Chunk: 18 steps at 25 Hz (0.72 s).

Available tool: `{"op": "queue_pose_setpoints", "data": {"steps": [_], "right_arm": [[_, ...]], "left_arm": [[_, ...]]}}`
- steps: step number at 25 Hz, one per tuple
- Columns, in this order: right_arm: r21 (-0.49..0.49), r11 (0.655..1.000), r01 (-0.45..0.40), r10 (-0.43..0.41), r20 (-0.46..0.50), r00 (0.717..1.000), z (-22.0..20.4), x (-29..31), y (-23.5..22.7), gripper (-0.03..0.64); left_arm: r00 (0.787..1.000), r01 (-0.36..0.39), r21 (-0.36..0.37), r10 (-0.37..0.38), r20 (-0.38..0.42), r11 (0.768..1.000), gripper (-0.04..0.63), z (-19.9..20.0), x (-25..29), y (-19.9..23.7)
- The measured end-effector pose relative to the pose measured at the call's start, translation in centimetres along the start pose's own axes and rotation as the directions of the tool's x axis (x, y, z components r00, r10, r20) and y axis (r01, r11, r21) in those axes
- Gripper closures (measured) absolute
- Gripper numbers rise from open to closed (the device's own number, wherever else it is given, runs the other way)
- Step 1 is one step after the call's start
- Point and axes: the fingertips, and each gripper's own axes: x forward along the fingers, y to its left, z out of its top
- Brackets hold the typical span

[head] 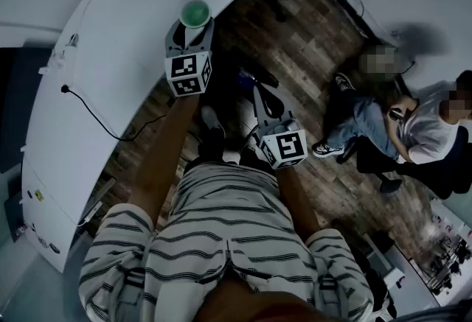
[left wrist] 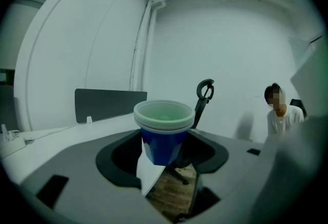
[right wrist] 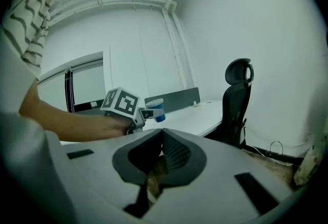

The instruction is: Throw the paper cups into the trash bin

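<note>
A stack of paper cups [left wrist: 164,133], blue outside with white rims and a greenish inside, sits upright between my left gripper's [left wrist: 165,148] jaws, which are shut on its lower wall. In the head view the same cups [head: 195,13] show from above over the white desk's edge, with the left gripper [head: 193,27] just below them. The right gripper view shows the cups [right wrist: 156,110] small, beyond the left marker cube [right wrist: 122,102]. My right gripper [head: 257,93] hangs over the wooden floor, shut, and holds nothing [right wrist: 163,142]. No trash bin is in view.
A curved white desk [head: 110,55] carries a black cable [head: 96,116]. A black office chair [right wrist: 237,100] stands by the desk and also shows behind the cups as a chair [left wrist: 203,96]. Two people [head: 413,129] sit low at the right; one person [left wrist: 279,110] is against the wall.
</note>
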Motion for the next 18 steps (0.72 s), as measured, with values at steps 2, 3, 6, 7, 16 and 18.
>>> {"op": "queue_pose_setpoints", "data": {"steps": [2,3,6,7,16,18], "right_arm": [[-0.009,1.0,-0.001,0.001,0.008,1.0,0.4,-0.5,-0.3,0.608],[-0.012,1.0,0.0,0.0,0.013,1.0,0.5,-0.7,-0.5,0.609],[-0.017,1.0,0.002,-0.001,0.027,1.0,1.1,-1.3,-1.0,0.609],[-0.018,1.0,0.003,-0.002,0.031,1.0,1.3,-1.5,-1.1,0.607],[-0.041,0.999,0.014,-0.011,0.075,0.997,3.1,-2.9,-2.4,0.609],[-0.049,0.999,0.019,-0.014,0.086,0.996,3.5,-3.2,-2.5,0.609]], "left_arm": [[1.0,0.004,0.004,-0.004,0.005,1.0,0.316,0.3,-0.5,-0.9],[1.0,0.006,0.006,-0.006,0.008,1.0,0.316,0.5,-0.8,-1.3],[1.0,0.016,0.009,-0.017,0.014,1.0,0.316,1.1,-1.6,-2.6],[1.0,0.021,0.009,-0.021,0.016,1.0,0.316,1.3,-1.9,-3.1],[0.998,0.056,0.02,-0.057,0.025,0.998,0.316,1.8,-5.1,-6.7],[0.998,0.062,0.023,-0.063,0.027,0.998,0.316,1.9,-5.8,-7.3]]}}
